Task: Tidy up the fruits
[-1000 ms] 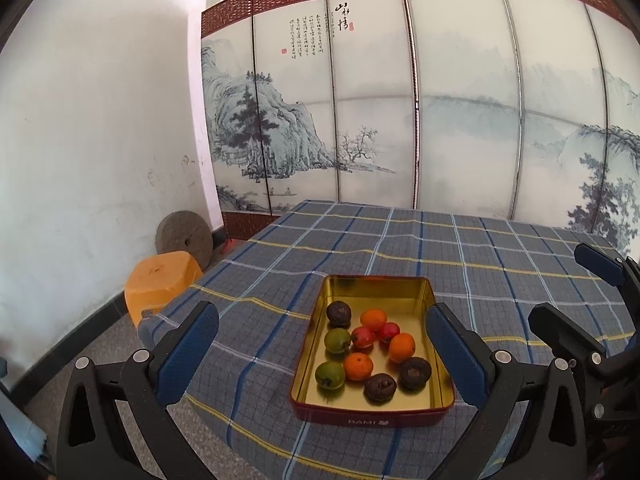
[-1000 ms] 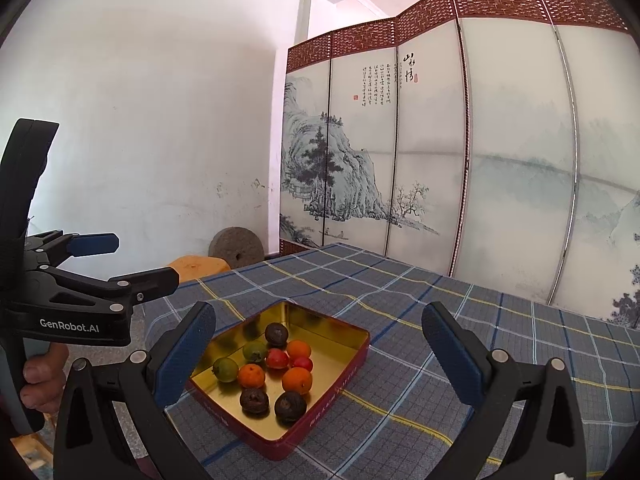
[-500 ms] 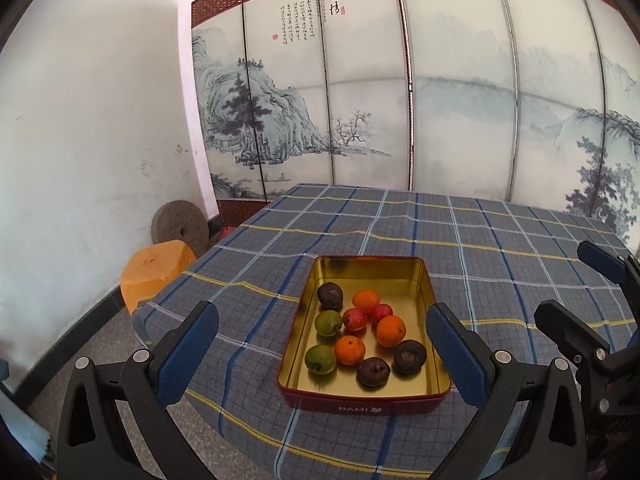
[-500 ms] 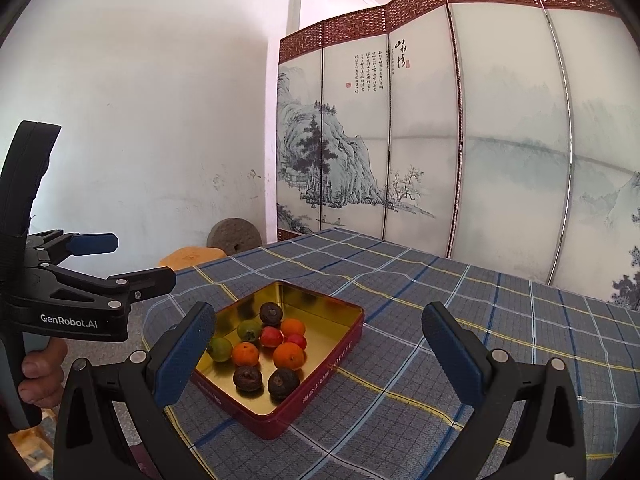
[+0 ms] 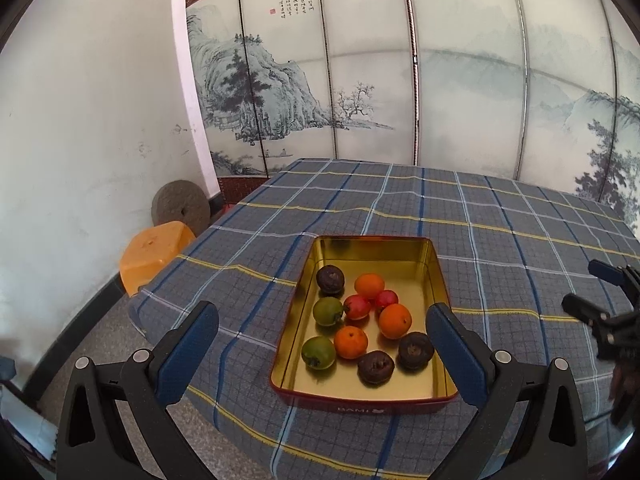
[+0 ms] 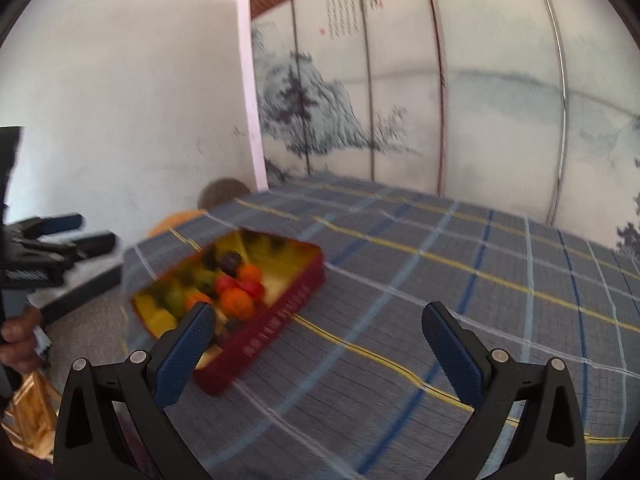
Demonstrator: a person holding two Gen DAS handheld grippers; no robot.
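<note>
A red tin with a gold inside (image 5: 376, 250) sits near the table's near left corner and holds several fruits: oranges (image 5: 395, 321), red fruits (image 5: 357, 306), green fruits (image 5: 319, 352) and dark brown fruits (image 5: 330, 279). My left gripper (image 5: 320, 352) is open and empty, held above the tin's near end. My right gripper (image 6: 316, 344) is open and empty, over the cloth to the right of the tin (image 6: 288, 304); this view is blurred. The right gripper also shows at the right edge of the left wrist view (image 5: 600, 312).
The table wears a blue-grey plaid cloth (image 5: 500, 232). A painted folding screen (image 5: 400, 80) stands behind it. An orange plastic stool (image 5: 154, 252) and a round millstone (image 5: 180, 210) sit on the floor at the left, by a white wall.
Both grippers have come closer to the table and tin, which now looks larger. The right gripper is moving fast, blurring its view. Both stay open.
</note>
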